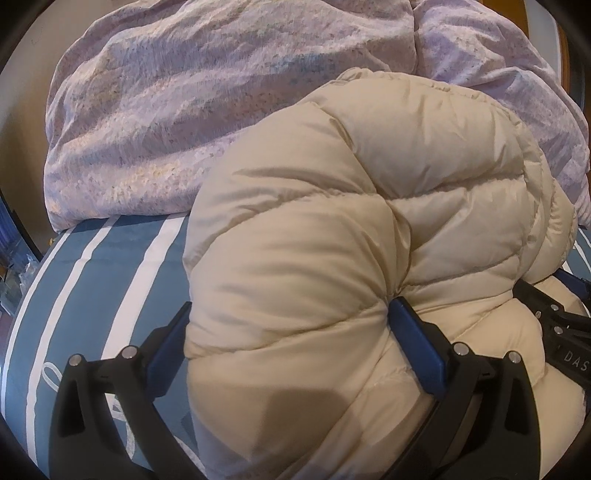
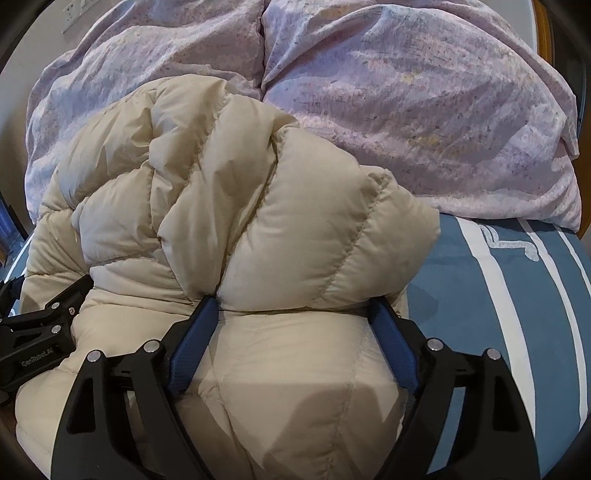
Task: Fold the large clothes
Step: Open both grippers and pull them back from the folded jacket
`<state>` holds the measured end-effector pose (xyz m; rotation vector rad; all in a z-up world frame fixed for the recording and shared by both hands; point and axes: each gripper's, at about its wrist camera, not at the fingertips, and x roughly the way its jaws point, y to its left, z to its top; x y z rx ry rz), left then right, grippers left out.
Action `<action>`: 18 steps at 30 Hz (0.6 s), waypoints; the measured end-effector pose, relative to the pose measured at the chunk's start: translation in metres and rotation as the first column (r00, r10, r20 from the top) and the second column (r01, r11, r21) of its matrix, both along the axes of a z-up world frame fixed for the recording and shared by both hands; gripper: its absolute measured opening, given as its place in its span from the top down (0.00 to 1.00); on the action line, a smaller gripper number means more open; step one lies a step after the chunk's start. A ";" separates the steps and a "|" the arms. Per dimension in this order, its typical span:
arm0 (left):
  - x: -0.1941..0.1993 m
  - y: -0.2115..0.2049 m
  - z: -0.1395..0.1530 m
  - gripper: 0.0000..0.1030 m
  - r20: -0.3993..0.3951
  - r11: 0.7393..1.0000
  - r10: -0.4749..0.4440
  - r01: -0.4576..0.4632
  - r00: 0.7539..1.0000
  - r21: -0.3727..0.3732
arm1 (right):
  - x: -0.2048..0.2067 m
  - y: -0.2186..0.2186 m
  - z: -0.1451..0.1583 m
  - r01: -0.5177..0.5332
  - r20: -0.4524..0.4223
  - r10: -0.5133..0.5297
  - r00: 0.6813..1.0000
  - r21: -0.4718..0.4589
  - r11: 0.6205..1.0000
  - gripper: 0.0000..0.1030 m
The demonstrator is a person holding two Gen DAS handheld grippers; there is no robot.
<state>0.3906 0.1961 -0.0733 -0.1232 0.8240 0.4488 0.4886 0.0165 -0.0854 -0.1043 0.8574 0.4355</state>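
Note:
A puffy cream quilted jacket (image 1: 351, 206) lies bunched on the bed and fills both views (image 2: 229, 206). My left gripper (image 1: 291, 317) has its blue pads pressed into a thick fold at the jacket's left side and is shut on it. My right gripper (image 2: 295, 306) is shut on a thick fold at the jacket's right side. Each gripper shows at the edge of the other's view: the right one in the left wrist view (image 1: 554, 325), the left one in the right wrist view (image 2: 40, 325). The fingertips are partly buried in the padding.
A blue bedsheet with white stripes (image 1: 92, 280) covers the bed (image 2: 498, 295). A rumpled lilac floral duvet (image 1: 192, 110) is piled behind the jacket (image 2: 424, 110). A beige wall with a socket plate (image 2: 75, 14) is at the far left.

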 end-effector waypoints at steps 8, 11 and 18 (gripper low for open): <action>-0.021 0.008 0.004 0.02 0.057 0.996 0.018 -0.013 0.998 -0.087 | -0.006 -0.022 0.014 0.022 -0.014 -0.022 1.000 0.046 0.999 0.01; -0.048 -0.001 0.014 0.02 0.072 0.995 0.020 -0.013 0.997 -0.100 | -0.027 -0.041 0.026 0.023 -0.037 -0.020 0.999 0.093 0.995 0.01; -0.135 -0.029 0.042 0.02 0.094 0.994 -0.001 0.011 0.996 -0.108 | -0.099 -0.073 0.039 0.046 -0.104 -0.037 0.994 0.087 0.995 0.01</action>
